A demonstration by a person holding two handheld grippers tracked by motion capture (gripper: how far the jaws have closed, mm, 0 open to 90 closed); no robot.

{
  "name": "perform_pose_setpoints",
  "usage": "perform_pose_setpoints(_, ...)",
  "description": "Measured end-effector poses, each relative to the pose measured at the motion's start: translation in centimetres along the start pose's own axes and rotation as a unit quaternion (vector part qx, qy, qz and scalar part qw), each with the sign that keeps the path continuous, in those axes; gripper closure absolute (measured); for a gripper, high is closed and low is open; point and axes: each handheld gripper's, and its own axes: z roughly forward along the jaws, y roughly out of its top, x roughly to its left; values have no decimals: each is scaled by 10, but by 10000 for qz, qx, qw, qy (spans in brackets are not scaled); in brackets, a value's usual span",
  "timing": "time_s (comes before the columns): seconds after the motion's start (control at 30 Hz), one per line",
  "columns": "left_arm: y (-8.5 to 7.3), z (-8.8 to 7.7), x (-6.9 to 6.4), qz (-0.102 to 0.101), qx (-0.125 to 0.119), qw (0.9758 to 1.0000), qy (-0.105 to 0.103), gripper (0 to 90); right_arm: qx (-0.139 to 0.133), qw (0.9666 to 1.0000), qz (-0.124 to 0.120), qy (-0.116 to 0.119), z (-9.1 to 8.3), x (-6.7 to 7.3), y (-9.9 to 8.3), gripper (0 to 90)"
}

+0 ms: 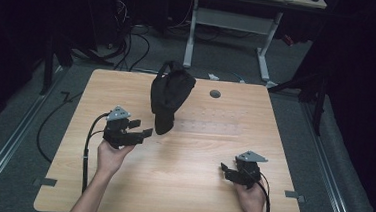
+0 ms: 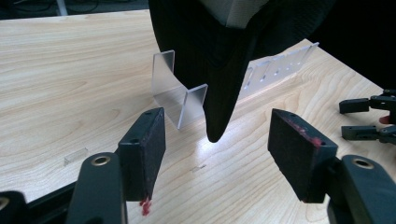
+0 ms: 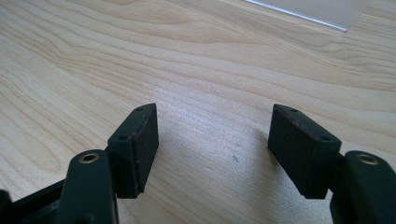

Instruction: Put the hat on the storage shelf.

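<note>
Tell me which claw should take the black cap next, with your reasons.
Left, probably. The left claw is open right beside the black cap, whose peak tip hangs just ahead between its jaws. The right claw, also open, sits far off over bare table.

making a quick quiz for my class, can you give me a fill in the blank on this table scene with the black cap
1. The black cap hangs on a clear ____ stand.
2. The jaws of the left gripper stand ____, with nothing pressed between them.
3. The right gripper is over bare ____ tabletop.
4. The cap's brim points ____.

Missing words: plastic; open; wooden; down
</note>
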Motion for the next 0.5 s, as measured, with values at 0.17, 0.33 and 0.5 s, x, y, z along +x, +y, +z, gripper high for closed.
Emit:
perform_pose_setpoints(0.17,-3,-7,0,-34,-46,10000,-14,356,-1,10000,-8,0,0,0,0,338)
perform_pose_setpoints(0.33,-7,-13,2,36,-28,9999,121,346,3,10000,6,4,0,0,0,338)
perform_pose_setpoints(0.5,-16,-20,7,-85,-24,9999,148,342,-2,10000,-7,2,0,0,0,338)
